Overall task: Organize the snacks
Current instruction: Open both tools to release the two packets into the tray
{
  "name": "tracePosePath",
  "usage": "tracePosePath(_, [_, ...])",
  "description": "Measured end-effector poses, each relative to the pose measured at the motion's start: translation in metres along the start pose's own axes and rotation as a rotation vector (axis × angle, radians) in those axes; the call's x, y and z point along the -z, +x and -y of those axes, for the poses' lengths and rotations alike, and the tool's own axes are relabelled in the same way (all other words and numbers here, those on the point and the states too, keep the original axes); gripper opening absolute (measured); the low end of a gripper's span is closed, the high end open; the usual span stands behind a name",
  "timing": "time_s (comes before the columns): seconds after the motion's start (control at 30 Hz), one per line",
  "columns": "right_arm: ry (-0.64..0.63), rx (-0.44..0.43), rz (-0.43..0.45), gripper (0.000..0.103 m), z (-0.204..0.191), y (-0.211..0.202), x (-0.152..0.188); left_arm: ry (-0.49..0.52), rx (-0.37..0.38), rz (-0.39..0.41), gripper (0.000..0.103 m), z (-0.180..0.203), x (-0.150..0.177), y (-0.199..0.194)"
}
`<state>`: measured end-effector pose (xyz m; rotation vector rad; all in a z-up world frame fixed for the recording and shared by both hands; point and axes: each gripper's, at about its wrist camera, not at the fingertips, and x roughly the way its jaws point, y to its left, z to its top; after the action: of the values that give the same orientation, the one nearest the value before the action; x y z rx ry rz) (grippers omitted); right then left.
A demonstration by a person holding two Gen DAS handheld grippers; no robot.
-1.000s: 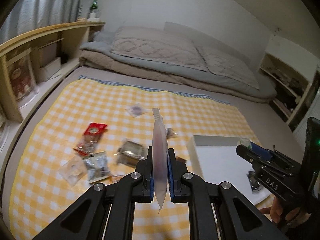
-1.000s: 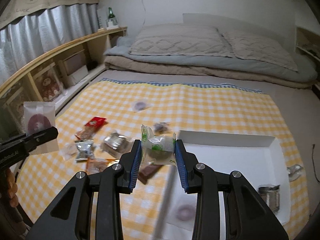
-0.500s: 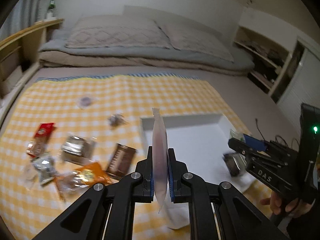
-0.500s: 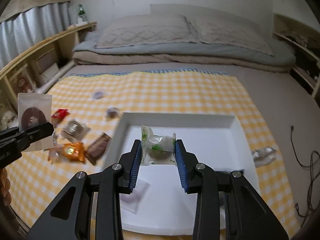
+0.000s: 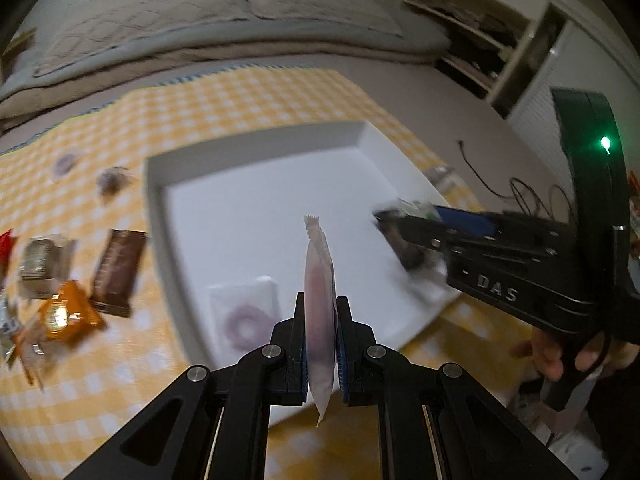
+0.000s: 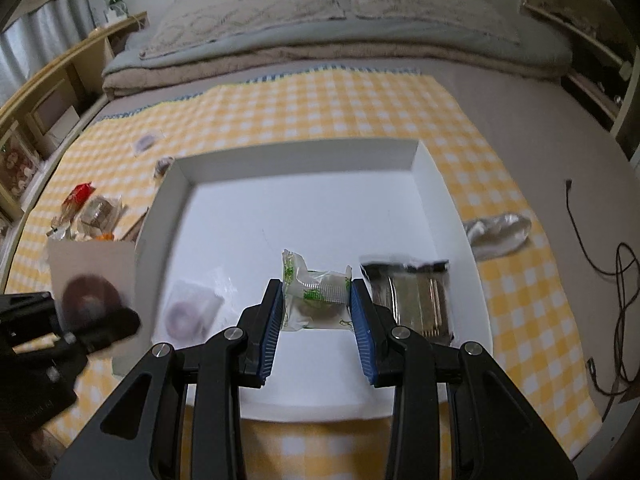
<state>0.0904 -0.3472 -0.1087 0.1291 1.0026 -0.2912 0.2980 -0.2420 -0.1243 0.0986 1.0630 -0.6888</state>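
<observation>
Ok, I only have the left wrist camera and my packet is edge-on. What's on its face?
Observer: The right wrist view shows the white packet face-on, a dark ring-shaped snack inside.
Operator: What is the right gripper carrying? It's blurred here.
Observer: The right gripper is shut on a clear wrapper with green print, over the white tray.
Operator: Anything beside it?
Observer: A dark and silver foil packet lies in the tray, to its right.

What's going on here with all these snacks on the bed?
A person is sorting snacks into a white tray with a gripper in each hand. The left gripper pinches a flat white packet; the right gripper holds a green-printed wrapped sweet over the tray. More snacks lie on the yellow checked cloth.
</observation>
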Motion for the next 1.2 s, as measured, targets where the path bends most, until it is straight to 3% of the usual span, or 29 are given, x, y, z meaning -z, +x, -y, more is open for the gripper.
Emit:
tracePosePath(0.2, [0.012, -0.002, -0.039, 0.035, 0.008, 0.004, 0.005, -0.033, 0.091, -0.058, 0.011, 0.002, -0.01, 0.032])
tracePosePath(0.3, [0.027, -0.008, -0.054, 0.035, 0.012, 0.007, 0.006, -0.04, 0.096, -0.074, 0.013, -0.003, -0.009, 0.04])
tracePosePath(0.43, [0.018, -0.013, -0.057, 0.035, 0.012, 0.009, 0.007, -0.035, 0.04, -0.066, 0.057, -0.011, -0.013, 0.047])
tracePosePath(0.77, [0.028, -0.013, -0.045, 0.04, 0.012, 0.014, 0.013, -0.023, -0.024, -0.051, 0.06, -0.019, -0.013, 0.05])
tracePosePath(0.83, [0.023, -0.011, -0.066, 0.047, 0.011, 0.017, 0.015, -0.022, -0.03, -0.051, 0.06, -0.016, -0.007, 0.045])
tracePosePath(0.9, [0.02, -0.006, -0.081, 0.063, 0.012, 0.02, 0.017, -0.022, -0.035, -0.05, 0.06, -0.013, -0.001, 0.037])
tracePosePath(1.2, [-0.019, 0.007, -0.097, 0.083, 0.01, 0.019, 0.022, -0.032, -0.058, -0.042, 0.062, -0.018, 0.007, 0.02])
